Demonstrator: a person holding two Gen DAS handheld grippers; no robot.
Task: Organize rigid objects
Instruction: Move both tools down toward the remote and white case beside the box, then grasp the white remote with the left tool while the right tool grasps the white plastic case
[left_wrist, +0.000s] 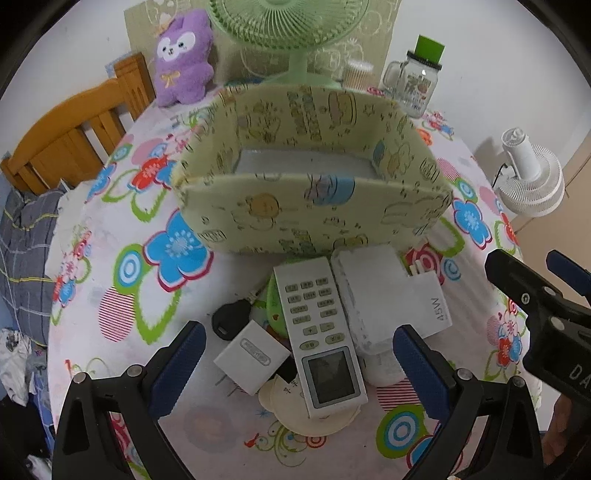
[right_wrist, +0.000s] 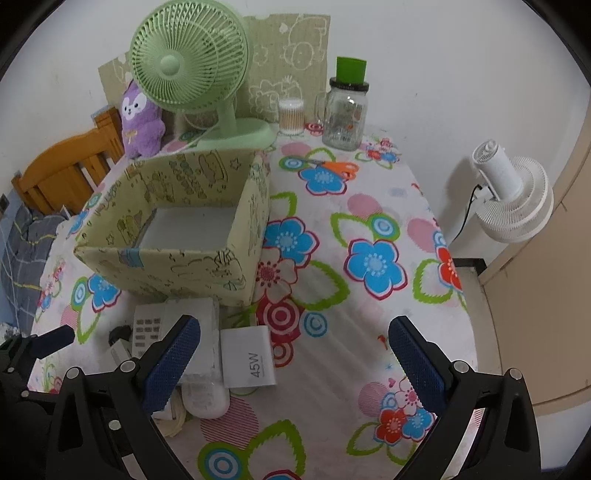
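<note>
A pale yellow patterned storage box (left_wrist: 295, 218) (right_wrist: 177, 266) stands open and empty on the flowered table. In front of it lies a pile: a white remote control (left_wrist: 319, 336) (right_wrist: 146, 328), a white foam block (left_wrist: 369, 291) (right_wrist: 199, 332), a white 45W charger box (left_wrist: 430, 302) (right_wrist: 249, 358), a small white plug adapter (left_wrist: 251, 356), a black key (left_wrist: 231, 319) and a cream round piece (left_wrist: 295, 410). My left gripper (left_wrist: 299, 369) is open above the pile, its fingers either side of the remote and adapter. My right gripper (right_wrist: 293, 365) is open to the right of the pile, holding nothing.
At the back stand a green desk fan (right_wrist: 188, 74), a purple plush toy (right_wrist: 140, 122), a cotton-swab tub (right_wrist: 291, 116) and a glass jar with a green lid (right_wrist: 345, 110). Orange scissors (right_wrist: 340, 168) lie behind the box. A white fan (right_wrist: 513, 195) hangs right; a wooden bedframe (left_wrist: 70, 136) left.
</note>
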